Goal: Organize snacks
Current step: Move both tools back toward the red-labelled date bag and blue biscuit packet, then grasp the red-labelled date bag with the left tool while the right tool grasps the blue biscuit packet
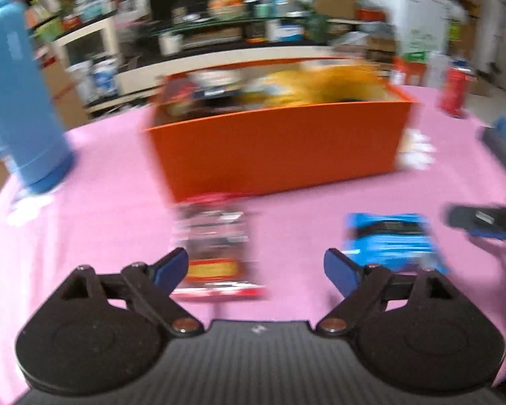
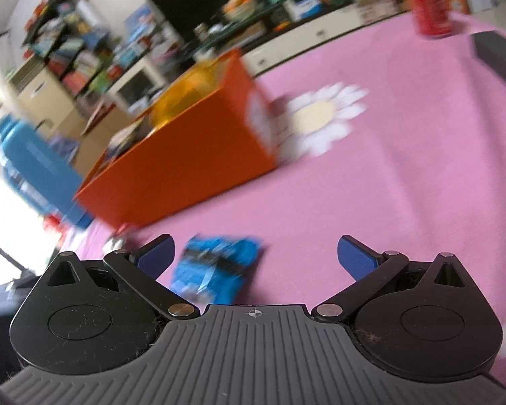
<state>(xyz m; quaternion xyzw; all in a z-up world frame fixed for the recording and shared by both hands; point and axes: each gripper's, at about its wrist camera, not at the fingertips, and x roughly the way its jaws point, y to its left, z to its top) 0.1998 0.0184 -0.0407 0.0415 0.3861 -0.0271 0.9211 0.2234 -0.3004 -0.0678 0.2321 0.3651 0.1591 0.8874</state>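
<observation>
Pink counter. Orange box upper centre of left wrist view, long axis left-right, snacks inside. Red snack packet lower centre, long axis up-down in frame. Blue snack packet lower right, lying flat. Left gripper fingers wide apart, empty. Right gripper fingers wide apart, empty, blue packet between, untouched.

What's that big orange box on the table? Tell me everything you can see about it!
The orange box is a long, open-topped box with flat, smooth walls that look like cardboard, though blur hides fine detail. It stands upright on the pink tablecloth. Snacks fill it, with a yellow bag poking above the rim. One short end shows a pale patch, unreadable. A red and clear packet lies near its front wall; whether they touch is unclear. Neither gripper touches the box.
</observation>
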